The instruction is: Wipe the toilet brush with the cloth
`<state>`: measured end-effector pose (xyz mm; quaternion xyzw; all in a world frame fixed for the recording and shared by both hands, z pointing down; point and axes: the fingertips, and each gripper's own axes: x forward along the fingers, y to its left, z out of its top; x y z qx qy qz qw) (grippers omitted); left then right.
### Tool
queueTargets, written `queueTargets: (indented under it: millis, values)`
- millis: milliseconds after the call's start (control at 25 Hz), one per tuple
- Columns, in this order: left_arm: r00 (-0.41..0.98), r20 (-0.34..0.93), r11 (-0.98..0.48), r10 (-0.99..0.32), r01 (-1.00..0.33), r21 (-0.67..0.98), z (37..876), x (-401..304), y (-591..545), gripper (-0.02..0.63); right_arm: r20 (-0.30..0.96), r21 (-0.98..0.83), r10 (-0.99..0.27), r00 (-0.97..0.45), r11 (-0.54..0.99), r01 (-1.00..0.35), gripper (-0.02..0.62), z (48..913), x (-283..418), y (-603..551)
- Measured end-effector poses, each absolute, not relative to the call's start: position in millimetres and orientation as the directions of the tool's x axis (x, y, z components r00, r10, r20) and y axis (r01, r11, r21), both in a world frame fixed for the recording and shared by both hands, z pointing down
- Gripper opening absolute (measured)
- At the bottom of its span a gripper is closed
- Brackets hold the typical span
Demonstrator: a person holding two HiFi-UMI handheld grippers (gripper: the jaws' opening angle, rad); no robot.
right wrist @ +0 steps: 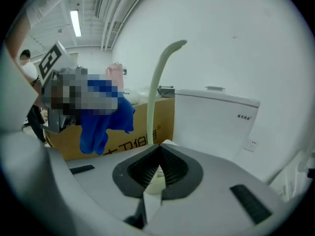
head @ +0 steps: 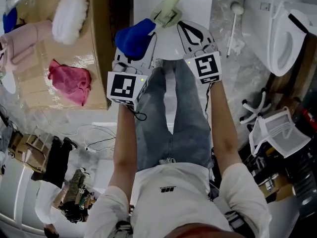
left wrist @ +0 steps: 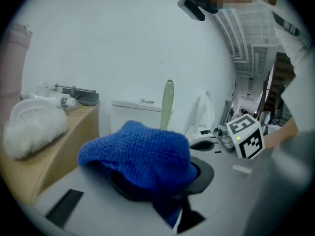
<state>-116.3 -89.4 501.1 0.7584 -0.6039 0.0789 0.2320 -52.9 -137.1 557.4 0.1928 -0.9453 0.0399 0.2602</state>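
My left gripper (head: 140, 39) is shut on a blue knitted cloth (head: 133, 35), which drapes over its jaws and hides the fingertips. In the left gripper view the cloth (left wrist: 140, 154) bunches over that gripper (left wrist: 170, 193). A pale green toilet brush handle (head: 171, 5) stands just right of the cloth. My right gripper (head: 190, 33) is shut on the handle's lower end. In the right gripper view the handle (right wrist: 156, 87) rises from the closed jaws of that gripper (right wrist: 152, 173) and curves over at the top, with the cloth (right wrist: 106, 114) hanging to its left, apart from it.
A cardboard box (head: 96, 58) at the left carries a white fluffy item (head: 69, 11) and a pink cloth (head: 69, 81). A white toilet (head: 277, 29) stands at the right, a white long-handled brush (head: 234, 26) beside it. A white folded rack (head: 277, 130) lies lower right.
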Motion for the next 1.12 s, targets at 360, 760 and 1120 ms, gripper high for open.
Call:
queueTargets:
  millis: [360,760,1120]
  values:
    - [0.272,0.374,-0.189,-0.887,-0.951,0.243,429,-113,-79,0.092,0.373,-0.056,-0.426,-0.824,0.876,-0.478,-0.006,429,-29,-120]
    - [0.34,0.326,-0.278,-0.882,-0.935,0.222,312,-86,-66,0.087,0.282,-0.043,-0.453,-0.846,0.875,-0.483,-0.006,291,-24,-83]
    - [0.387,0.283,-0.339,-0.878,-0.918,0.206,231,-74,-42,0.083,0.253,-0.008,-0.455,-0.854,0.881,-0.472,-0.006,205,-14,-49]
